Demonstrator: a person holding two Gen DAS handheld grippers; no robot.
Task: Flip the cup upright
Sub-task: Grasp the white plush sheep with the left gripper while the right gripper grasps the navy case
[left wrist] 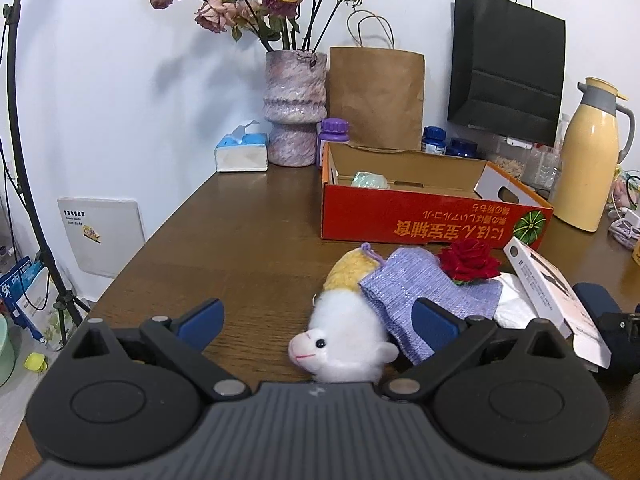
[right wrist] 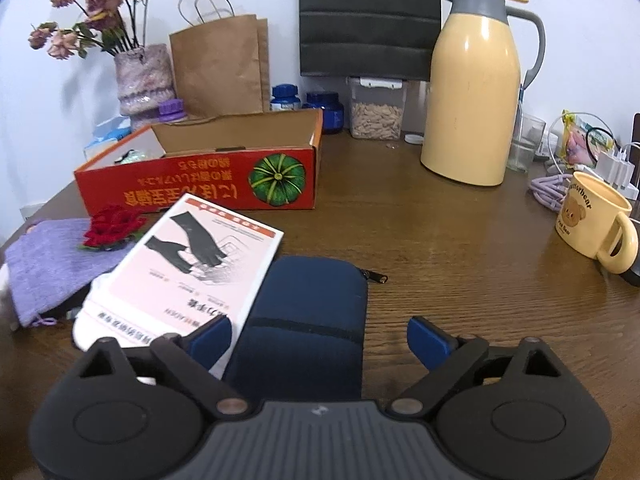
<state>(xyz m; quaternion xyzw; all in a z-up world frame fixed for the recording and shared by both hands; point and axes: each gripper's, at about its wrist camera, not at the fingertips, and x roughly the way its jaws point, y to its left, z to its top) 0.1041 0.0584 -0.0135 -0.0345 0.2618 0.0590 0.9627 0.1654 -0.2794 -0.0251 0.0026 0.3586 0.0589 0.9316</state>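
Brown wood-grain table (right wrist: pixel 460 240) against a white wall carries a spread of household clutter, with a vase of dried roses (left wrist: pixel 294 108), a brown paper bag (left wrist: pixel 376 98) and a black paper bag (left wrist: pixel 508 68) lined up at the far edge. Left gripper (left wrist: pixel 318 320) hangs low over the near part of the table with its blue-padded jaws standing wide apart and gripping nothing; a white plush toy (left wrist: pixel 342 340) lies between and just beyond them, its body tucked under a lilac knitted pouch (left wrist: pixel 424 292) topped by a red fabric rose (left wrist: pixel 470 260). Right gripper (right wrist: pixel 320 338) also stands open, nothing clamped, its jaws straddling a navy zip case (right wrist: pixel 308 312); its left pad sits over the corner of a white glove package (right wrist: pixel 188 264) that overlaps the case. Beyond lies an open red cardboard box (right wrist: pixel 200 188) printed with a green pumpkin. Cream thermos jug (right wrist: pixel 476 88) stands far right beside a clear tub of seeds (right wrist: pixel 376 112). Yellow bear-print cup (right wrist: pixel 596 220), the item to be handled, sits at the far right edge of the right wrist view, well apart from both grippers, mouth up and tilted in the fisheye, handle toward the camera.
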